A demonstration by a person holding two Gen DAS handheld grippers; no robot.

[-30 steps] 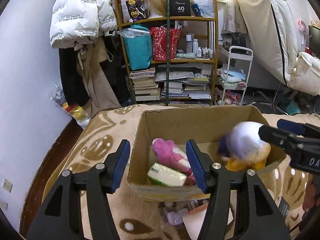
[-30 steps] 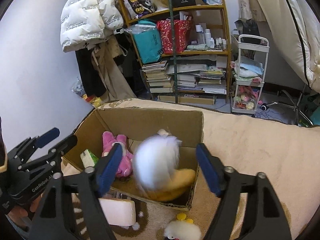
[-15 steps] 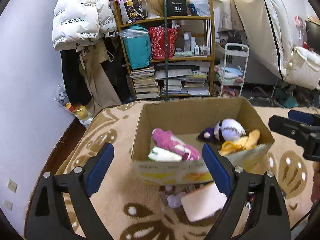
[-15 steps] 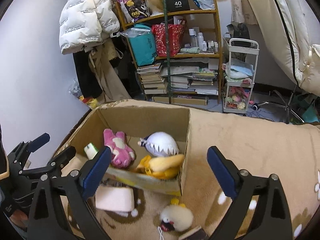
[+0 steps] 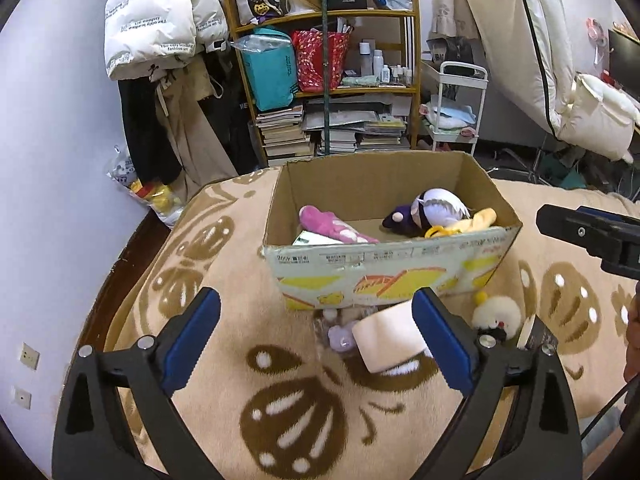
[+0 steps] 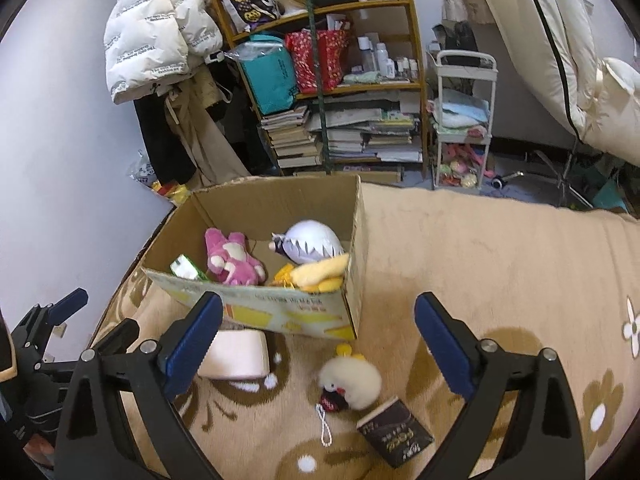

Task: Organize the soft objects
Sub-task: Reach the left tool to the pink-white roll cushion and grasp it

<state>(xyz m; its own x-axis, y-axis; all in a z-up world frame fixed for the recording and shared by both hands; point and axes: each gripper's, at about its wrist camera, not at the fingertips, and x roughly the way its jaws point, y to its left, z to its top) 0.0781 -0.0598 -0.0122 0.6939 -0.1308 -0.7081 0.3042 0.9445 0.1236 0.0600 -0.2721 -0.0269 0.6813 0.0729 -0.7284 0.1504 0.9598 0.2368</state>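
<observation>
Cardboard box (image 5: 384, 264) front hides green packet (image 6: 185, 267); left gripper (image 5: 316, 336) still opening, right gripper (image 6: 318, 338) wide, both empty.

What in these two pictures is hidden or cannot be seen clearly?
- Green and white pack in the box: both views, mostly behind the box's front wall and the pink plush.
- Purple toy: left wrist view, partly behind the pink block; unseen in the right wrist view.
- Dark book: right wrist view, cover text too small; left wrist view, behind a finger of the left hand-held gripper.
</observation>
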